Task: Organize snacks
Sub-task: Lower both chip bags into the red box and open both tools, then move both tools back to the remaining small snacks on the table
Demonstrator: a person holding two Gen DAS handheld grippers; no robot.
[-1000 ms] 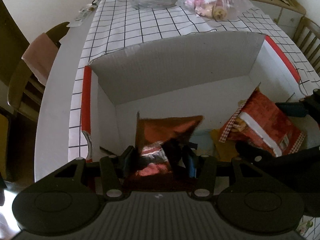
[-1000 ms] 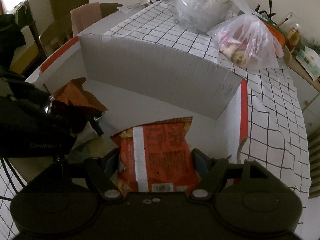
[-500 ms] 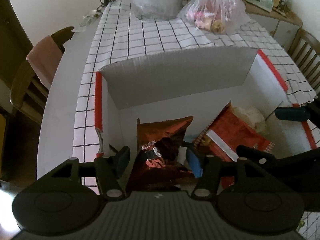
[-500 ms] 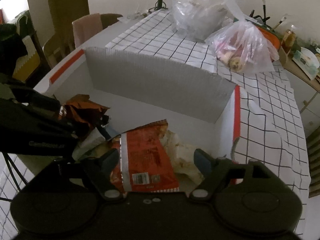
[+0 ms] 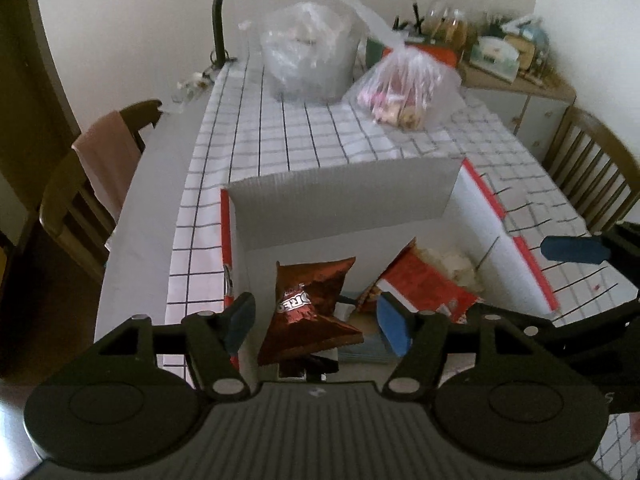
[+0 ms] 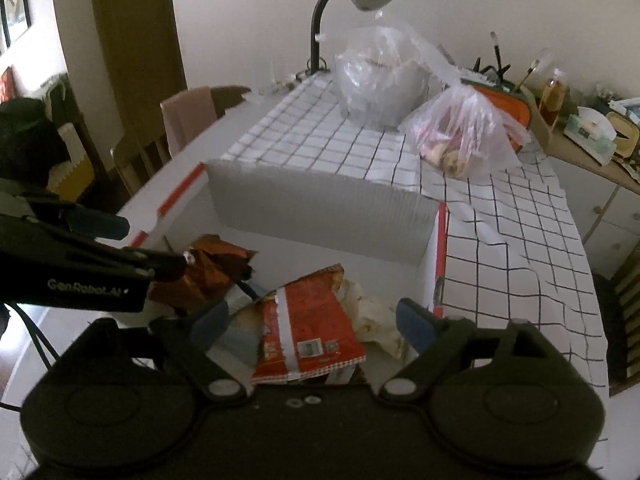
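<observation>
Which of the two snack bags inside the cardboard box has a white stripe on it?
The bright red-orange bag, lying in front of the right gripper, carries the white stripe. The dark brown foil bag has none and stands nearer the left gripper.

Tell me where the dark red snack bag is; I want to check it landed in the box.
The dark red snack bag lies inside the cardboard box, by its left wall, left of the orange-red snack bag.

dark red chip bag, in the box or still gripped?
In the box: the dark red chip bag sits loose between the opening left gripper fingers, touching neither.
</observation>
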